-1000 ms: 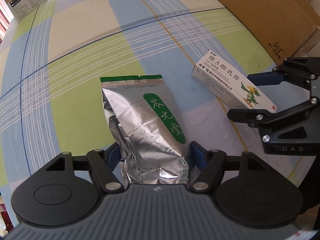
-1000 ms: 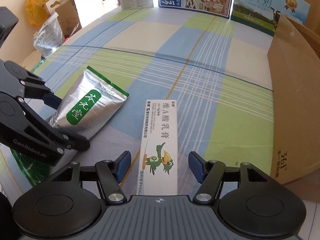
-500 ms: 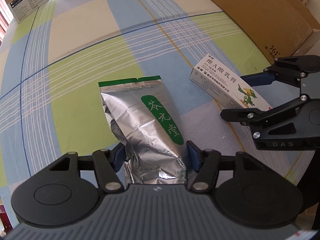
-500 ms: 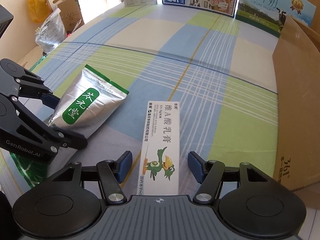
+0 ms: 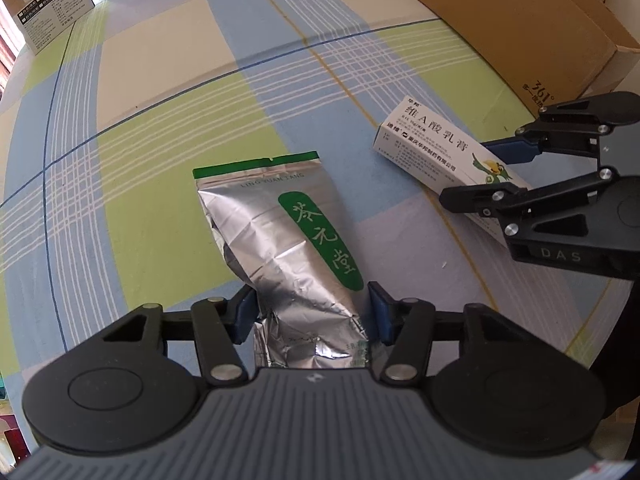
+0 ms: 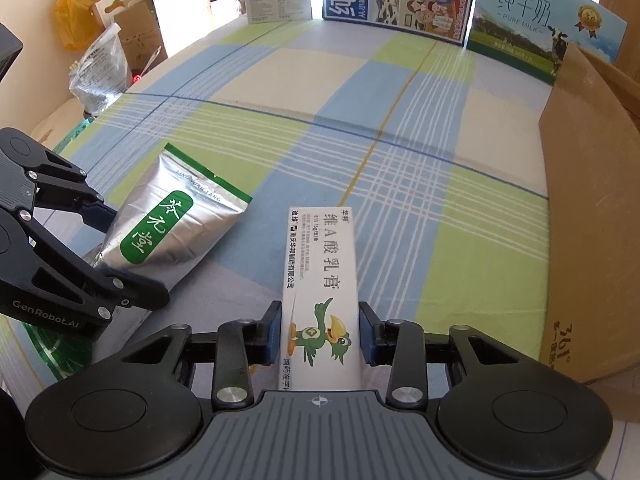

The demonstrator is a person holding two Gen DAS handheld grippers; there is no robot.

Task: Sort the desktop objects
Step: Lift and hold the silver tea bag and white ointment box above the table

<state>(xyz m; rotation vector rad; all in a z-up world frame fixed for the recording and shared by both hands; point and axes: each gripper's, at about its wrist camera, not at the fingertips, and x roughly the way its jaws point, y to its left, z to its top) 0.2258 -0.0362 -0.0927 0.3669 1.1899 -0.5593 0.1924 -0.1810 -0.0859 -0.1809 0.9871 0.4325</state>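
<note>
Both grippers point down at a checked tablecloth [image 5: 168, 208] in blue, green and cream. At the bottom centre of the left wrist view, the left gripper [image 5: 311, 314] is closing its jaws on the near end of a silver foil pouch [image 5: 288, 240] with a green label; the blue pads stand at the pouch's two sides, seemingly touching it, and the pouch lies flat, reaching up toward mid-frame. At the bottom centre of the right wrist view, the right gripper [image 6: 319, 334] is closing on the near end of a long white ointment box [image 6: 320, 280] printed with a green bird; its pads sit right against the box's long sides. Pouch and box lie near each other but apart. An open cardboard carton [image 6: 588, 220] stands along the right edge of that view, and printed milk cartons [image 6: 540, 20] line the top.
</note>
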